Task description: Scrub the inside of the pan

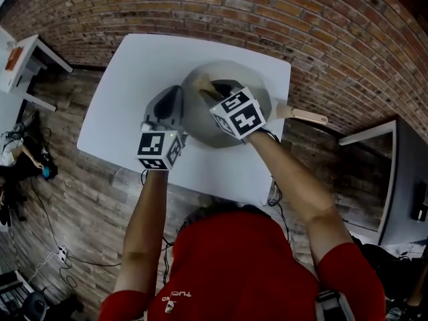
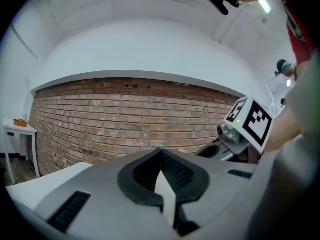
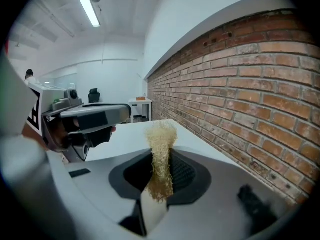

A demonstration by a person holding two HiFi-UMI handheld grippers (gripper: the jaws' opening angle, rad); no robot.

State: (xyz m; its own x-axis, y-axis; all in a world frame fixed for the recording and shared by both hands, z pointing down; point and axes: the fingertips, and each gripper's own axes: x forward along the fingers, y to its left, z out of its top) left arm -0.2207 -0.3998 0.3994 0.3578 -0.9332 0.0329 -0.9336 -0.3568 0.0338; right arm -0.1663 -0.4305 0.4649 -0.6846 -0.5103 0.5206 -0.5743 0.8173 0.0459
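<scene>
A grey pan (image 1: pixel 200 127) with a pale handle (image 1: pixel 304 116) stands on the white table (image 1: pixel 127 85) near the brick wall. My right gripper (image 1: pixel 214 91) reaches into the pan from above. In the right gripper view it (image 3: pixel 162 166) is shut on a tan fibrous scrubber (image 3: pixel 161 144) that sticks out past the pads. My left gripper (image 1: pixel 178 92) lies at the pan's left rim. Its jaws (image 2: pixel 162 174) are shut with nothing showing beyond them. Whether they pinch the rim is hidden. The pan's inside is mostly covered by the right gripper.
A brick wall (image 1: pixel 321 32) runs just behind the table. A small white side table (image 1: pixel 27 52) stands at the left and a grey desk (image 1: pixel 374 136) at the right. Cables (image 1: pixel 53 246) trail over the wooden floor.
</scene>
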